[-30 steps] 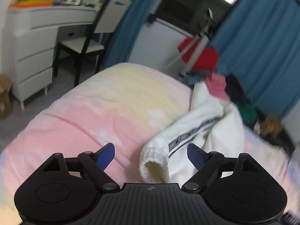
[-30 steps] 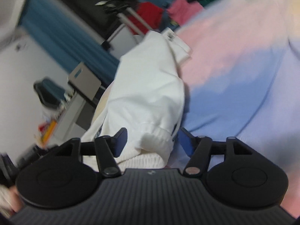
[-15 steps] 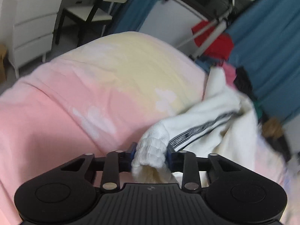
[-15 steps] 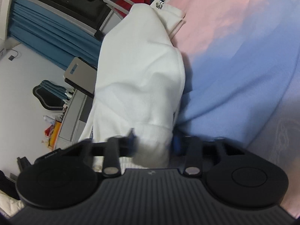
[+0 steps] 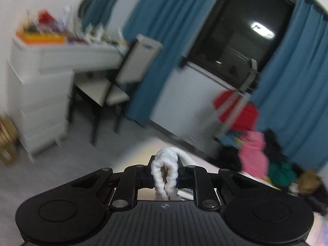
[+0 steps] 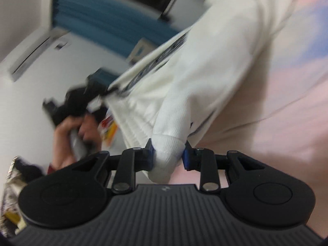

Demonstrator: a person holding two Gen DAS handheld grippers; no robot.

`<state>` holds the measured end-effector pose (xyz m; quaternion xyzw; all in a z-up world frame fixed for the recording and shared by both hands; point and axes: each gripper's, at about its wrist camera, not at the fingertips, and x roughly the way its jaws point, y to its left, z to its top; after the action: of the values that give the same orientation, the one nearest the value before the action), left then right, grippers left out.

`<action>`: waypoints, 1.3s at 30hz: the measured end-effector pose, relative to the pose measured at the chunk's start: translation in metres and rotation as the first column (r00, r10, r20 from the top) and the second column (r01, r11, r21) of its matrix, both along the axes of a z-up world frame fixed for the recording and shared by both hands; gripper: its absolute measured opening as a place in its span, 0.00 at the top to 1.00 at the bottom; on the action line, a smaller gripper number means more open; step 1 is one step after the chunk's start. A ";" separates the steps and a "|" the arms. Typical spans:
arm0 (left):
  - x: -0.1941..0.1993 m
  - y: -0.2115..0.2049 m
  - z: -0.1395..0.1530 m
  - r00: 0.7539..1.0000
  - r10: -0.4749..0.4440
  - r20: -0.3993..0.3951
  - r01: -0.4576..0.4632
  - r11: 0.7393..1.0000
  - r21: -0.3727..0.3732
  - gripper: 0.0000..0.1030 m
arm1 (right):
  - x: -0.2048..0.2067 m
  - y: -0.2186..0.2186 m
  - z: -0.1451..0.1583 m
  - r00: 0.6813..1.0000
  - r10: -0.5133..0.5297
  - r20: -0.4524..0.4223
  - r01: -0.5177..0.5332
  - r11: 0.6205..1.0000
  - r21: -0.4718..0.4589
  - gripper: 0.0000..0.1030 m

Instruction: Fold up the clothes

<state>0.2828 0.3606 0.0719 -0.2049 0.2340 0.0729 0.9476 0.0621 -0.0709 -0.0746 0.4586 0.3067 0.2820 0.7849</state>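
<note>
A white sweatshirt [image 6: 215, 65] with a black patterned stripe is lifted off the pastel bedspread [image 6: 287, 106]. My left gripper [image 5: 165, 177] is shut on one ribbed white cuff [image 5: 164, 170], held up high with the room behind it. My right gripper [image 6: 168, 156] is shut on the other ribbed cuff [image 6: 168, 147]. The garment's body stretches away from it toward the upper right. In the left wrist view most of the garment is hidden below the gripper.
A white desk with drawers [image 5: 41, 94] and a chair [image 5: 114, 86] stand at the left. Blue curtains [image 5: 287, 86] flank a dark window [image 5: 242, 28]. A pile of coloured clothes [image 5: 256, 153] lies at the right. The person [image 6: 75, 123] shows at the left in the right wrist view.
Both grippers closed on the cuffs and have risen. The left view swung up from the bed to the room. The sweatshirt is pulled up off the bedspread.
</note>
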 end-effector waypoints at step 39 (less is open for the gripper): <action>-0.057 -0.253 -0.041 0.942 -0.331 -0.046 0.330 0.896 0.297 0.15 | -0.037 -0.193 0.089 0.930 -0.161 0.330 0.344 0.694 -0.632 0.19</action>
<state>0.2259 0.1072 0.0308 -0.0161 0.2491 -0.0548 0.9668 0.0255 -0.2636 0.0148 0.1383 0.2208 0.0939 0.9609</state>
